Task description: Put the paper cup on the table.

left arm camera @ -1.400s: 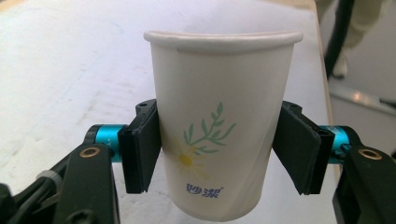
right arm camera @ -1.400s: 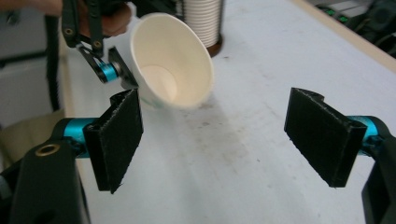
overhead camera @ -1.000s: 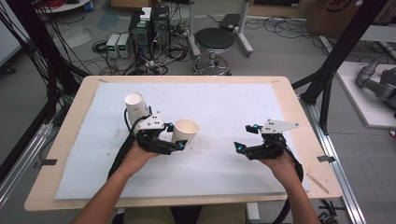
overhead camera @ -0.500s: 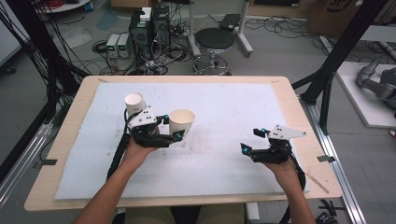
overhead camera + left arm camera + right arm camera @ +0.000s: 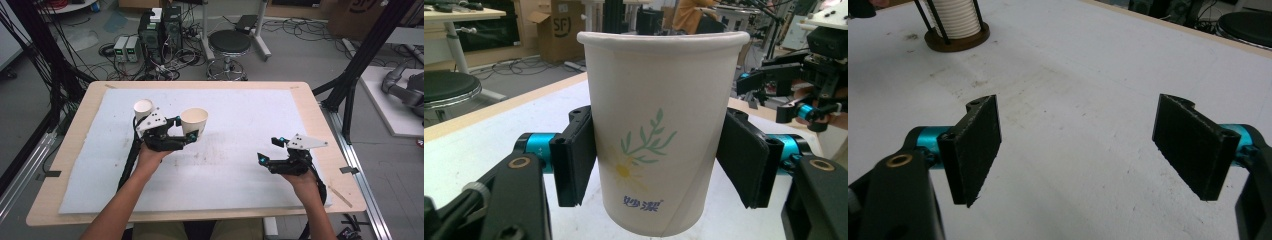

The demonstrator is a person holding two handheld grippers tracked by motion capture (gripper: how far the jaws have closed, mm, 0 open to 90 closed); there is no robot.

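A white paper cup (image 5: 194, 122) with a green leaf print (image 5: 656, 145) stands upright between the jaws of my left gripper (image 5: 191, 134), left of the table's middle. In the left gripper view both black pads (image 5: 576, 152) press on its sides, so the left gripper (image 5: 656, 165) is shut on it and the cup hangs a little above the white mat. My right gripper (image 5: 267, 150) is at the right of the mat. Its jaws stand wide open in the right gripper view (image 5: 1078, 145) with nothing between them.
A stack of white cups (image 5: 143, 107) stands in a rod holder on a round wooden base (image 5: 955, 37) just behind the left hand. The white mat (image 5: 235, 175) covers most of the wooden table (image 5: 320, 107). A stool and electronics stand on the floor beyond.
The cup in the left gripper has turned from tilted to upright and shifted slightly toward the far side. The right gripper has hardly moved and has stayed open.
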